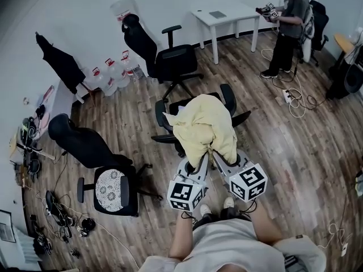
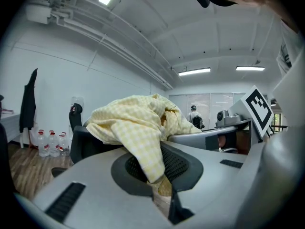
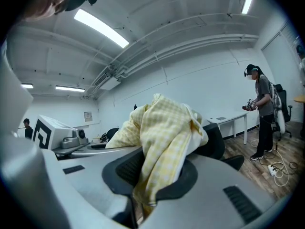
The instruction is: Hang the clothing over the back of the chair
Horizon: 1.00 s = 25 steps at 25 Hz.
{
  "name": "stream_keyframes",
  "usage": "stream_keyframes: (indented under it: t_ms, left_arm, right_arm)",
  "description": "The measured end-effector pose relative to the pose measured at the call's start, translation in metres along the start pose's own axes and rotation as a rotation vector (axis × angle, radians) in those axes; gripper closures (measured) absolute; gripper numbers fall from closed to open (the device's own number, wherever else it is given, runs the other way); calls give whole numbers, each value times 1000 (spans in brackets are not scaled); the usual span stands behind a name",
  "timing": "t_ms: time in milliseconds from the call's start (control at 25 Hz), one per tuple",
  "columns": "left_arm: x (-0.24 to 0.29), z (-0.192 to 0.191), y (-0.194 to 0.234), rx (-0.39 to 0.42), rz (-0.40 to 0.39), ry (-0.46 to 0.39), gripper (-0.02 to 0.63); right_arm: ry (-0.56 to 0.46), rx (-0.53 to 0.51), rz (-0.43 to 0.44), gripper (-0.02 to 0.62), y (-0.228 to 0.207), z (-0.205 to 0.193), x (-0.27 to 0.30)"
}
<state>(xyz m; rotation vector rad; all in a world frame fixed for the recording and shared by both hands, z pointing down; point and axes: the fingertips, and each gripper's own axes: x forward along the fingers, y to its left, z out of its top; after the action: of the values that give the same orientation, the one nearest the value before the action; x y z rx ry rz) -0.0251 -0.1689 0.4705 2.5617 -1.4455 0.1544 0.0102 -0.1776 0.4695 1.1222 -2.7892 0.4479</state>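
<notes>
A pale yellow checked garment [image 1: 203,127] lies bunched over the back of a black office chair [image 1: 228,99] in front of me. My left gripper [image 1: 199,164] is shut on the garment's near left part, which hangs between its jaws [image 2: 152,166]. My right gripper [image 1: 216,158] is shut on the near right part of the garment [image 3: 162,151]. Both grippers point almost level at the chair back, side by side. The chair's back is mostly hidden under the cloth.
A second black chair [image 1: 164,55] stands further back, a third with a lace cushion [image 1: 110,186] at the left. A white desk [image 1: 224,17] and a person [image 1: 289,27] are at the back right. Water bottles [image 1: 113,72] line the wall. Cables [image 1: 295,98] lie on the floor.
</notes>
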Motion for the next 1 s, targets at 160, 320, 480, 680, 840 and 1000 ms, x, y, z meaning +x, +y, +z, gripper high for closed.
stream_keyframes:
  t_ms: [160,320,480,680,840,1000]
  left_arm:
    - [-1,-4,3,-6,12,0,560]
    - [0,-8,5,-11,17,6,560]
    - [3,-12,5,-15,14,15,560]
    - [6,-14,8,-20,7,25,560]
    - [9,-15,10,-23,3,28,560]
    - [12,-18,14,-29,-4,30,560]
  right_arm:
    - [2,-6,10,531,0,-3,3]
    - [-2,2,24,528,-1,-7,6]
    - [4,4,23,525,-4,-9,8]
    - [9,0,21,522,-6,-10,12]
    - [12,-6,20,518,-8,-10,16]
    - [16,-8,17,514,-11,-12,21]
